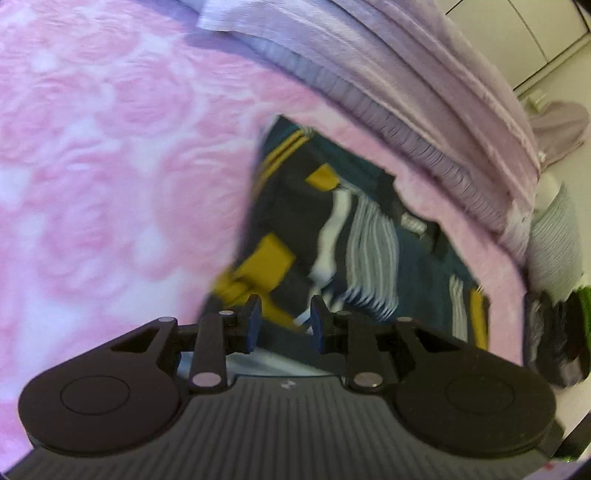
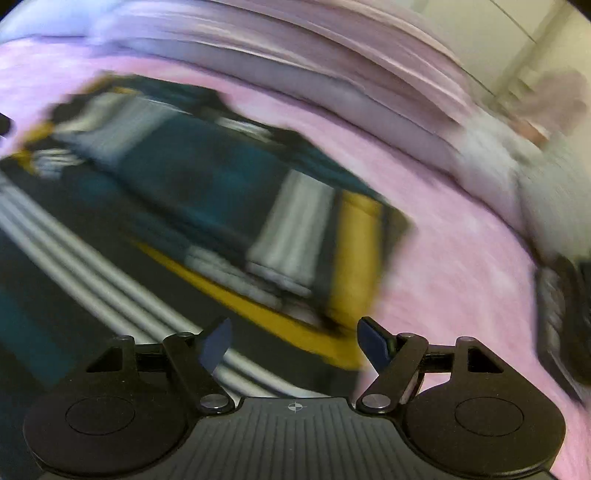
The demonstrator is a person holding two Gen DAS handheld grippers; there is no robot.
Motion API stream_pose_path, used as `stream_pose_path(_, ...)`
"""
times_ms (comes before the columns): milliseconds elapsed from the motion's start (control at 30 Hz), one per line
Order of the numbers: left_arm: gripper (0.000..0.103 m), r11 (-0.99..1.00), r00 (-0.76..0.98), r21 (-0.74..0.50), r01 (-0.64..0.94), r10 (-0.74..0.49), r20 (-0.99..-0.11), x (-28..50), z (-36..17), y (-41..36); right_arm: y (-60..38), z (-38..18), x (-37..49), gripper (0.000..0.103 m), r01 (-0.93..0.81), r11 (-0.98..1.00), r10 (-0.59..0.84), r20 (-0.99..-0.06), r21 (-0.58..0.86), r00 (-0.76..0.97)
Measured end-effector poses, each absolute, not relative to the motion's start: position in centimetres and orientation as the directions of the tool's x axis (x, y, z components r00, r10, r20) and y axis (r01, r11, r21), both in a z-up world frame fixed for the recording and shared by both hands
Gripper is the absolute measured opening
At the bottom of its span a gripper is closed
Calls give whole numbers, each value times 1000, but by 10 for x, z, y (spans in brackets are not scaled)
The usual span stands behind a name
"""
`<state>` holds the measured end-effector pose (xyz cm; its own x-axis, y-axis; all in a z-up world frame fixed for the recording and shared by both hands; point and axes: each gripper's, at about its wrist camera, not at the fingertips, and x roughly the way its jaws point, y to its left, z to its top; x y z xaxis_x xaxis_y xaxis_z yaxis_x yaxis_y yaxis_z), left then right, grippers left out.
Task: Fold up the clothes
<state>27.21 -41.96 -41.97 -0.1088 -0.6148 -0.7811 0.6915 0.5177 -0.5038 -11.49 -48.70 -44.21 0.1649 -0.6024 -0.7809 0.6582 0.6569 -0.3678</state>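
Note:
A dark teal garment (image 1: 369, 236) with yellow blocks and white stripes lies on the pink bedspread (image 1: 110, 155). My left gripper (image 1: 285, 320) hovers at the garment's near edge, jaws a narrow gap apart; garment and bedspread show through the gap and nothing looks pinched. In the right wrist view the same garment (image 2: 207, 192) spreads across the left and centre, heavily blurred. My right gripper (image 2: 293, 341) stands wide open just above the garment's yellow-bordered near corner, holding nothing.
A lilac quilt (image 1: 424, 92) is bunched along the far edge of the bed. Past the bed's right side are a dark bundle (image 1: 554, 339), a pale striped item (image 1: 554, 240) and white cupboards (image 1: 535, 33). Pink bedspread (image 2: 461, 280) lies right of the garment.

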Motion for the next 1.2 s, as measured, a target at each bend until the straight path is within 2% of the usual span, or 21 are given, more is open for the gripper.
stream_pose_path(100, 28, 532, -131, -536, 656, -619, -774, 271, -434, -447, -510, -443, -138, 72, 705, 600, -623, -774, -377, 117)
stream_pose_path(233, 28, 589, -150, -562, 580, -601, -785, 277, -457, -468, -526, -444, -151, 72, 730, 590, -619, -774, -346, 133)
stream_pose_path(300, 21, 604, -146, -576, 550, -610, -779, 279, -461, -471, -527, -444, -157, 72, 720, 588, -631, -765, -368, 125)
stream_pose_path(333, 9, 604, -134, -568, 559, -610, -781, 279, -460, -471, -527, -445, -159, 72, 717, 589, -637, -761, -374, 126)
stream_pose_path(500, 7, 541, -35, -489, 685, -646, -763, 261, -435, -464, -539, -456, -156, 69, 684, 600, -661, -738, -415, 132)
stream_pose_path(633, 8, 476, 34, -355, 805, -634, -773, 235, -421, -450, -550, -463, -163, 67, 712, 579, -644, -758, -397, 101)
stream_pose_path(733, 10, 488, 36, -297, 821, -564, -825, 231, -445, -448, -562, -465, -173, 67, 789, 531, -588, -804, -308, 82)
stream_pose_path(900, 14, 487, 26, -303, 819, -559, -829, 239, -443, -450, -561, -458, -181, 67, 767, 580, -514, -854, -275, 83)
stream_pose_path(967, 24, 481, 54, -264, 836, -551, -833, 238, -430, -441, -558, -446, -188, 67, 766, 593, -491, -865, -247, 101)
stream_pose_path(1100, 21, 494, 208, -93, 864, -519, -829, 236, -410, -432, -557, -410, -201, 67, 813, 578, -473, -840, -70, 264)
stream_pose_path(1200, 20, 479, 259, -44, 877, -548, -795, 237, -401, -438, -566, -399, -194, 66, 806, 589, -467, -790, 56, 396)
